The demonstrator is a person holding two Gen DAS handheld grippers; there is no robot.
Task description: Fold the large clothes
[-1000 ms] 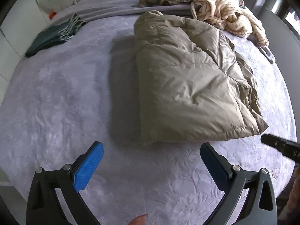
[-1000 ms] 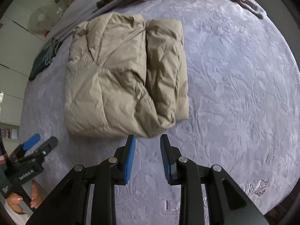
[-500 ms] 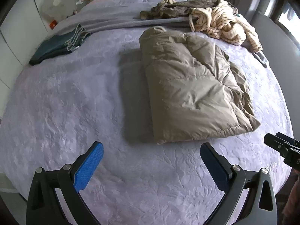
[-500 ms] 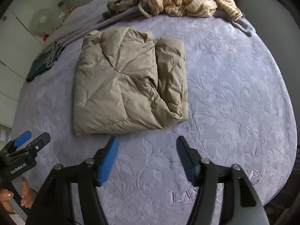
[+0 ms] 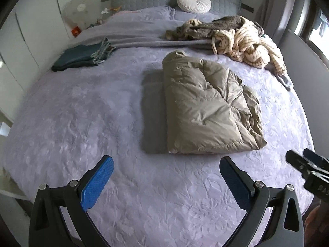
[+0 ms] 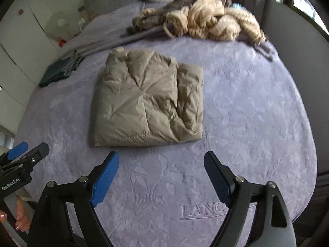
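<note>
A khaki puffer jacket (image 5: 207, 107) lies folded into a thick rectangle in the middle of the lilac bed; it also shows in the right wrist view (image 6: 150, 100). My left gripper (image 5: 166, 164) is open and empty, held over the bedspread short of the jacket's near edge. My right gripper (image 6: 161, 160) is open and empty, just in front of the same near edge. The right gripper shows at the right edge of the left wrist view (image 5: 304, 162). The left gripper shows at the left edge of the right wrist view (image 6: 26, 150).
A heap of unfolded striped and brown clothes (image 5: 236, 37) lies at the far right of the bed (image 5: 82, 123). A folded dark green garment (image 5: 80, 56) lies at the far left. A round white cushion (image 5: 194, 1) leans on the grey headboard. White cupboards stand left of the bed.
Both grippers have pulled back and up from the jacket, so more of the bed shows. My right gripper's jaws have opened from nearly shut to wide. The jacket has stayed in place.
</note>
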